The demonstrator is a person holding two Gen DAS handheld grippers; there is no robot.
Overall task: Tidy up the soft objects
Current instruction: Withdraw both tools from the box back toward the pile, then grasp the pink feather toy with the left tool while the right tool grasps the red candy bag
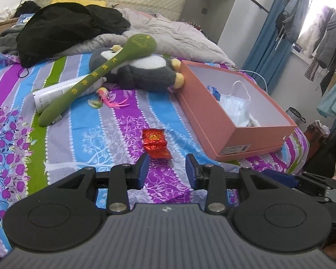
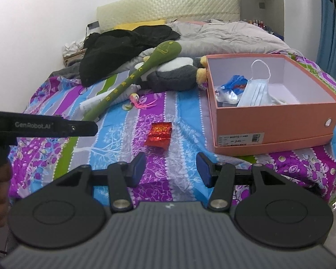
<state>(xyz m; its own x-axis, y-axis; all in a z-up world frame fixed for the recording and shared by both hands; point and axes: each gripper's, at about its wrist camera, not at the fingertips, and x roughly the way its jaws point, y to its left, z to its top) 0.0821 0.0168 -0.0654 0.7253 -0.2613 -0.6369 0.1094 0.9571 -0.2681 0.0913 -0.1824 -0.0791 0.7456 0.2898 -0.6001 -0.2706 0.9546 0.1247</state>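
**Fig.: Bed w/ box & soft items**

Pink box (image 2: 273,123): holds face mask (image 2: 256,92), blue bag (image 2: 234,81). Red foil packet (image 1: 155,142) lies just ahead of left gripper (image 1: 167,171), apart from it; long axis runs away from jaws. Right gripper (image 2: 170,170) nearby. Both part-open, empty.

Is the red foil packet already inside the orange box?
No, the red foil packet lies on the striped bedsheet, apart from the orange box, which holds a face mask and other items.

Right gripper (image 2: 170,168) fingers apart, red packet (image 2: 159,135) beyond, pink box (image 2: 277,121)
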